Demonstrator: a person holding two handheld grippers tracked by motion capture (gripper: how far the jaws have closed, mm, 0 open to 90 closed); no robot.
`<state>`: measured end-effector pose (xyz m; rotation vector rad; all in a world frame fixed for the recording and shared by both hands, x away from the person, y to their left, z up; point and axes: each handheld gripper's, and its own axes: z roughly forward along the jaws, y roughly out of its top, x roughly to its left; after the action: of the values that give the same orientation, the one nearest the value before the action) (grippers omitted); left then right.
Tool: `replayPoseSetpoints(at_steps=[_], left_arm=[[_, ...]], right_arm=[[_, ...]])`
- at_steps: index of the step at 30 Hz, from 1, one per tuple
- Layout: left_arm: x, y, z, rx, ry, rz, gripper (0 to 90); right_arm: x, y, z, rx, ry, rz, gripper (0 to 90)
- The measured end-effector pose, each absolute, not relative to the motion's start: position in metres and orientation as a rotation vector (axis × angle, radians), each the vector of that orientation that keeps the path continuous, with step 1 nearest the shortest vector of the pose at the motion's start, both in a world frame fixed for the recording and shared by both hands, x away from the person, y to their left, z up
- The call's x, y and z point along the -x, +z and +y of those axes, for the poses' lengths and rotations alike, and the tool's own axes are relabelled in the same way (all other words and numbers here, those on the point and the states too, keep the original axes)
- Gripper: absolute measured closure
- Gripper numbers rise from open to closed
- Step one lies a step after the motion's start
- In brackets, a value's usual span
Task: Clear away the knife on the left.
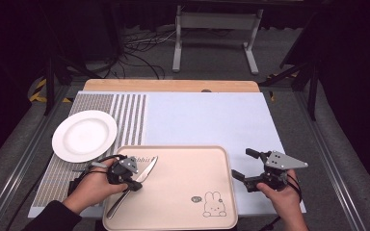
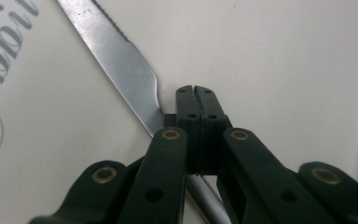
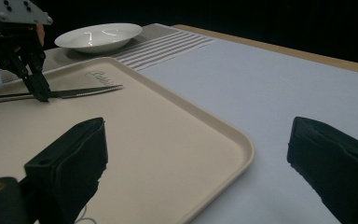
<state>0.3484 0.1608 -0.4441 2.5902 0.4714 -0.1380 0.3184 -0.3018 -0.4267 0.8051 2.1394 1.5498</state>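
Table knife (image 1: 142,176): lying on the beige tray (image 1: 192,168), long axis running diagonally through the left gripper (image 1: 134,183), whose jaws are closing on its neck, serrated blade extending beyond them; right gripper (image 1: 244,166) hovering wide open, empty, well apart.

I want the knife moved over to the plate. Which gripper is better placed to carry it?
The left gripper. Its fingers are shut at the knife on the tray, and the plate lies on its side. The right gripper hangs open beyond the tray's right edge.
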Motion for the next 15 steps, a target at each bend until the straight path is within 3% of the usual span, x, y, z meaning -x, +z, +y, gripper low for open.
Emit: replayPoseSetpoints(at_steps=[15], left_arm=[[-0.347,-0.445,0.179,-2.572,-0.138,0.542,90.0]], right_arm=[[-0.319,-0.427,-0.302,-0.804,1.537,2.144,5.8]])
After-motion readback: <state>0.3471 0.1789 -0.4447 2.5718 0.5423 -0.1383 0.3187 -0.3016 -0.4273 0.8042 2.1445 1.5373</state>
